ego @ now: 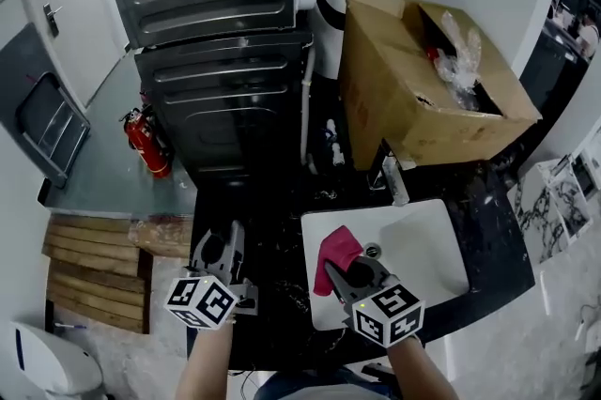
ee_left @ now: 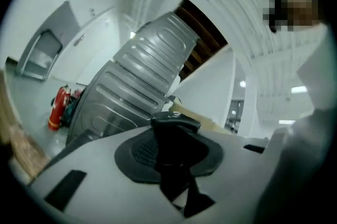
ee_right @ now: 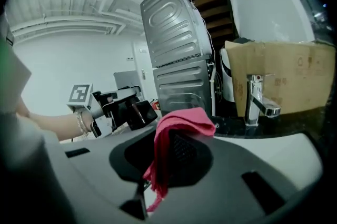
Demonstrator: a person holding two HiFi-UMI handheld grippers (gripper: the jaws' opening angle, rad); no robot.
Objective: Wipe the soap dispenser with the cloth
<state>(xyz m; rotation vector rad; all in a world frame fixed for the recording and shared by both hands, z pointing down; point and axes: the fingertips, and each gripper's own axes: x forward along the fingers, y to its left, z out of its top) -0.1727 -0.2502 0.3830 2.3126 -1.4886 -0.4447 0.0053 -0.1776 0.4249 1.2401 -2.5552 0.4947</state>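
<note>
A dark soap dispenser (ee_left: 174, 125) with a pump head sits between the jaws of my left gripper (ego: 228, 240), which is shut on it and holds it above the black counter, left of the sink. In the right gripper view the same bottle (ee_right: 138, 112) shows in that gripper (ee_right: 124, 110), off to the left. My right gripper (ego: 343, 265) hangs over the white basin's near left corner, shut on a pink cloth (ego: 336, 250). The cloth (ee_right: 176, 125) drapes over one pad and hangs down. Cloth and dispenser are apart.
The white sink basin (ego: 427, 243) has a chrome faucet (ee_right: 258, 99) at its back edge. Behind it a large open cardboard box (ego: 413, 88) stands on the black counter (ego: 263, 201). A grey ribbed appliance (ego: 225, 98) and a red fire extinguisher (ego: 146, 143) are at the left.
</note>
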